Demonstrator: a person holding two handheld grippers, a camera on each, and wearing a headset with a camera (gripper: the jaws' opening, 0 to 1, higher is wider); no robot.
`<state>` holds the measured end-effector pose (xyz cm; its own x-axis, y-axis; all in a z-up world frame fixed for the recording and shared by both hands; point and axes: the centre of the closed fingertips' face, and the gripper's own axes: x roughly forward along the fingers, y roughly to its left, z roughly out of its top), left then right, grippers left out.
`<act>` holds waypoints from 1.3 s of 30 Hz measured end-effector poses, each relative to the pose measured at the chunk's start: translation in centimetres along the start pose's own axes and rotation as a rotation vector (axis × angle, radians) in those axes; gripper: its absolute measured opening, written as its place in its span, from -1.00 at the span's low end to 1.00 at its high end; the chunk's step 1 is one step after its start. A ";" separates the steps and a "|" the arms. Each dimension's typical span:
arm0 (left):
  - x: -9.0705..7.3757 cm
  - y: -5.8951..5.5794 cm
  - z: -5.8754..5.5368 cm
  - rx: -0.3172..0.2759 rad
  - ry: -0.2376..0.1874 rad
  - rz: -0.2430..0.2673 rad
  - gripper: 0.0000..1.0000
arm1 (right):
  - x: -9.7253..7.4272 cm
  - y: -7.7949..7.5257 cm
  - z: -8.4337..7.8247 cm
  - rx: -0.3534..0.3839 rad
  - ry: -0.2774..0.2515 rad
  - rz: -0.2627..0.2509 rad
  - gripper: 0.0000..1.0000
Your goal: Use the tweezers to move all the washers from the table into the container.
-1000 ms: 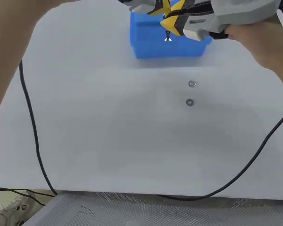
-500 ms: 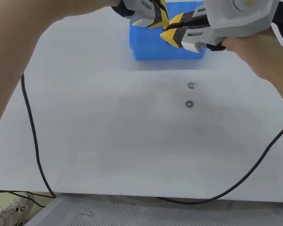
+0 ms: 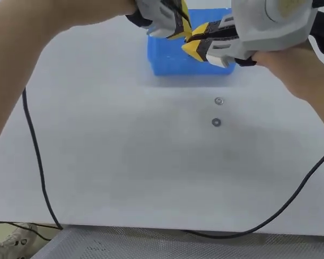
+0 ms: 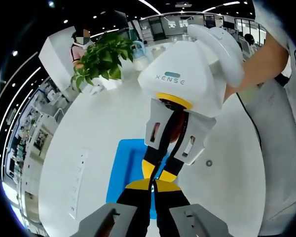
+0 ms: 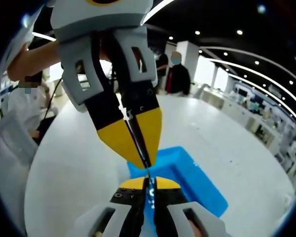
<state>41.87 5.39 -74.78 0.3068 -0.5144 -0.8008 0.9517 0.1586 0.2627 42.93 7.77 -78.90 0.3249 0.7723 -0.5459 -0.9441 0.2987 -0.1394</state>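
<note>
Two small metal washers [image 3: 219,101] [image 3: 216,122] lie on the white table, in front of a blue container [image 3: 167,60]. Both grippers hover over the container with their yellow jaw tips meeting. My left gripper [image 3: 183,32] comes in from the upper left and my right gripper [image 3: 192,46] from the right. In the right gripper view, thin dark tweezers [image 5: 138,140] run between the left gripper's [image 5: 145,165] shut jaws down to my right gripper [image 5: 149,183]. My left gripper [image 4: 153,185] faces the right gripper [image 4: 158,173] above the container [image 4: 126,168]. One washer [image 4: 208,163] shows beside it.
A black cable [image 3: 35,156] runs down the table's left side and another [image 3: 291,189] crosses the front right corner. The table's front edge [image 3: 151,229] meets a mesh surface. People stand in the background of the gripper views.
The left gripper has come down closer to the right gripper's tips. The tweezer tip that showed under the jaws over the container a second ago is now covered.
</note>
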 end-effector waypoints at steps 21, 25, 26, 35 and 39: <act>-3.4 -1.3 3.2 0.065 -0.019 0.040 -1.00 | -3.8 0.8 3.2 0.073 -0.092 -0.045 -0.89; -4.2 -2.0 4.2 0.100 -0.022 0.036 -1.00 | -5.2 1.6 3.6 0.067 -0.101 -0.060 -0.89; -4.2 -2.1 4.3 0.101 -0.022 0.034 -1.00 | -5.4 1.7 3.6 0.070 -0.103 -0.061 -0.89; -4.2 -3.9 5.6 0.105 -0.038 -0.001 -1.00 | -6.8 2.9 2.6 0.138 -0.105 -0.068 -0.89; -3.5 -4.5 5.5 0.104 -0.037 -0.021 -1.00 | -6.9 3.2 1.6 0.166 -0.097 -0.065 -0.89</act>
<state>36.48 1.83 -70.16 0.2846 -0.5479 -0.7867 0.9513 0.0603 0.3022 37.76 4.30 -74.30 0.3966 0.7963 -0.4568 -0.9014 0.4319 -0.0298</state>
